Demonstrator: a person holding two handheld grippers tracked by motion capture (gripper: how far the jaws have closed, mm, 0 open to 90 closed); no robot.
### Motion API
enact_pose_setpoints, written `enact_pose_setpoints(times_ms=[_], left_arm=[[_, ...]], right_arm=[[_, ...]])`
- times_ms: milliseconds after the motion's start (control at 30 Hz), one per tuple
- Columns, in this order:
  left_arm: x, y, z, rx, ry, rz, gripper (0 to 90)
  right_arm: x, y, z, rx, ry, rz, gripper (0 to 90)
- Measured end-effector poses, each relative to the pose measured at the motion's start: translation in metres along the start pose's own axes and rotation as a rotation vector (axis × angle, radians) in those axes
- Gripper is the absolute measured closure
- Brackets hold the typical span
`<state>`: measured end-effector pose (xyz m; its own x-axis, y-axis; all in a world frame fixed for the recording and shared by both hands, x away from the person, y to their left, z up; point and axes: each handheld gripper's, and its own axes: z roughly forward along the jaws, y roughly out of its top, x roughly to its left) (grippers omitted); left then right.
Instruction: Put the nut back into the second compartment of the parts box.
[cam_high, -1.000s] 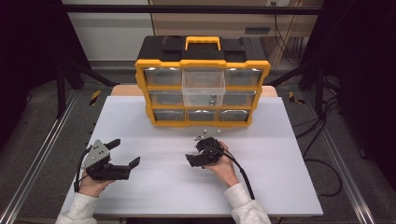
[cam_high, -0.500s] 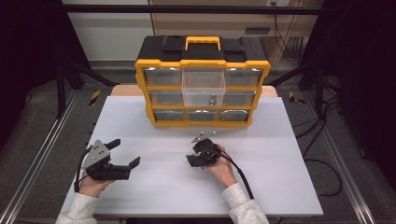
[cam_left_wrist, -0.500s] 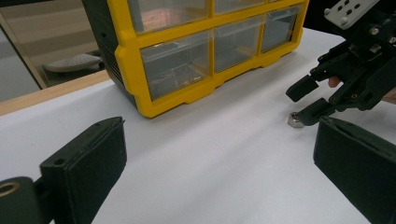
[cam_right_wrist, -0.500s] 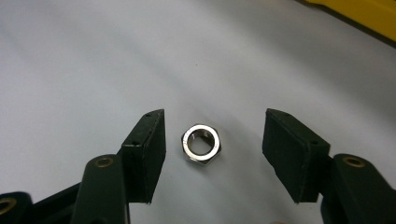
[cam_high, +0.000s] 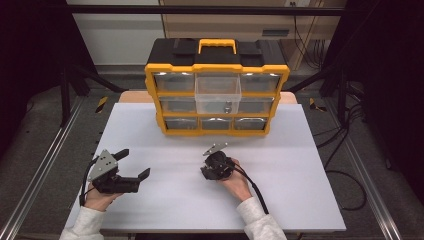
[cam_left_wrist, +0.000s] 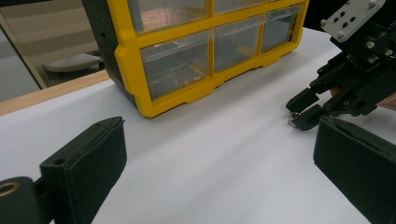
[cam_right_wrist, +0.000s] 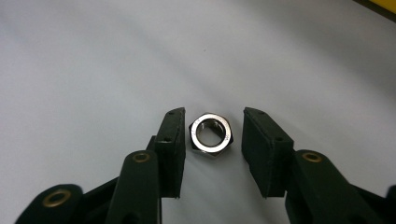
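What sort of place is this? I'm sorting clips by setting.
Probably a lab or workshop bench: a white table inside a black metal frame, a yellow parts organiser, loose cables on the floor, and a steel nut.

A shiny steel hex nut (cam_right_wrist: 211, 133) lies flat, hole upward, on the white table (cam_right_wrist: 93, 60).

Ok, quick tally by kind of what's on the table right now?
Yellow drawer organizer: 1
Steel hex nut, lying between the right tongs: 1
Tongs, left tongs included: 2
Total: 4
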<state>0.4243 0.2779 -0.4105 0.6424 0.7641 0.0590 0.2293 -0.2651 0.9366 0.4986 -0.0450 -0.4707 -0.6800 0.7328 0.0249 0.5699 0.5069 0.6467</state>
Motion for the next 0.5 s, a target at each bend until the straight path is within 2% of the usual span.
enact_pose_setpoints(times_ms=[100,133,167,300,333,367,400,500], left_arm=[[-0.0001,0.0,0.0001,0.0,0.0,0.001,2.1],[-0.0001,0.0,0.0,0.0,-0.001,0.001,2.1],[-0.0001,0.0001,0.0,0.0,0.0,0.001,2.1],[-0.0001,0.0001,0.0,0.0,-0.001,0.001,2.1],[-0.0001,0.0001,0.0,0.0,-0.001,0.001,2.1],[-0.0002,0.0001,0.0,0.0,-0.001,0.001,2.1],[-0.0001,0.0001,0.0,0.0,-0.001,0.001,2.1],[0.0,0.0,0.0001,0.0,-0.001,0.0,2.1]], right_arm=[[0.0026,0.0005,0.0002,-0.009,0.01,0.017,63.6],[0.0007,-0.0001,0.0001,-0.002,-0.005,-0.013,64.5],[0.0005,-0.0005,0.0002,-0.005,-0.006,-0.023,65.3],[0.0041,-0.0001,0.0,-0.002,-0.007,-0.02,68.5],[0.0024,-0.0005,0.0002,-0.004,-0.01,-0.043,69.4],[0.0024,-0.0005,0.0001,-0.004,-0.01,-0.043,69.4],[0.0043,0.0001,-0.0001,-0.001,-0.005,-0.017,69.5],[0.0035,0.0002,-0.0002,0.002,-0.008,-0.015,69.8]])
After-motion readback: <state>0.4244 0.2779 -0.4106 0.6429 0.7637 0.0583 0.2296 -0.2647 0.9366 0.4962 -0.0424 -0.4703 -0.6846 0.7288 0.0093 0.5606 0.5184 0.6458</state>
